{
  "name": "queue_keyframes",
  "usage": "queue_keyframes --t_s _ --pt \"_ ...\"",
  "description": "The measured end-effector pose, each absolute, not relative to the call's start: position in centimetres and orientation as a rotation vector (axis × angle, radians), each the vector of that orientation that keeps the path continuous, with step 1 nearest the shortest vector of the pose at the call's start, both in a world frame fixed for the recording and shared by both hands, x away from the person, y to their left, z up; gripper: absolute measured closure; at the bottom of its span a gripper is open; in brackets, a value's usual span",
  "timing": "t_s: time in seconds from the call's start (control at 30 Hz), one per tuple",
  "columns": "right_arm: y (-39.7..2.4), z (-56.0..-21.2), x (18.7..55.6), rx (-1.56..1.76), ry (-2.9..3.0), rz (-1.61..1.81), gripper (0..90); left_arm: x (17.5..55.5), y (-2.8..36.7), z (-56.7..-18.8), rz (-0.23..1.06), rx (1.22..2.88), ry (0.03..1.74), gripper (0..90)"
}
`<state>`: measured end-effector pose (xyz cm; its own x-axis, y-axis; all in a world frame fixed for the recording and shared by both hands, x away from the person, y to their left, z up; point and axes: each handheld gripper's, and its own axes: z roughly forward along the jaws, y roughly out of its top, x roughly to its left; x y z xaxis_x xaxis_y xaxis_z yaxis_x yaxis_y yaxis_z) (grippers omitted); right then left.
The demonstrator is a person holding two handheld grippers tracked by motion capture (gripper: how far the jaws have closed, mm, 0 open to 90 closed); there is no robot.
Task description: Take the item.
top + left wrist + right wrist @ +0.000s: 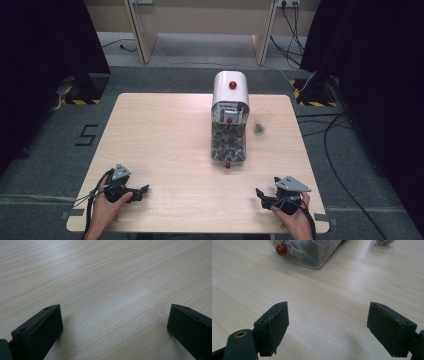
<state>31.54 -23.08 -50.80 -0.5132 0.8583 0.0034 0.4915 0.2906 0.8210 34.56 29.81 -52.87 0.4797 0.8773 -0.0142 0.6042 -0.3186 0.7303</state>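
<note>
Meanwhile | left gripper (pixel 140 192): jaws wide apart, empty, near-left | right gripper (pixel 262 196): wide apart, empty, near-right | dispenser (pixel 229 120): far centre

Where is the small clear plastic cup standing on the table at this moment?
In the high view, the clear plastic cup stands on the far right part of the table, just right of the white dispenser with red knobs, apart from it.

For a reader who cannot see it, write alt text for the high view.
A white-topped dispenser with red knobs and a clear, dark-filled bin stands mid-table, a small clear cup just to its right. At the wooden table's near edge, a person's hands hold the left gripper and right gripper.
</note>
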Motion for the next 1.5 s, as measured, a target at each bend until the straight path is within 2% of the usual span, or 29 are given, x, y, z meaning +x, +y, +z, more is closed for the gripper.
queue_keyframes --t_s 1.5 --pt "-25.9 -52.5 28.1 1.306 2.107 1.067 18.7 34.6 29.8 -52.9 0.512 2.044 1.221 0.0"
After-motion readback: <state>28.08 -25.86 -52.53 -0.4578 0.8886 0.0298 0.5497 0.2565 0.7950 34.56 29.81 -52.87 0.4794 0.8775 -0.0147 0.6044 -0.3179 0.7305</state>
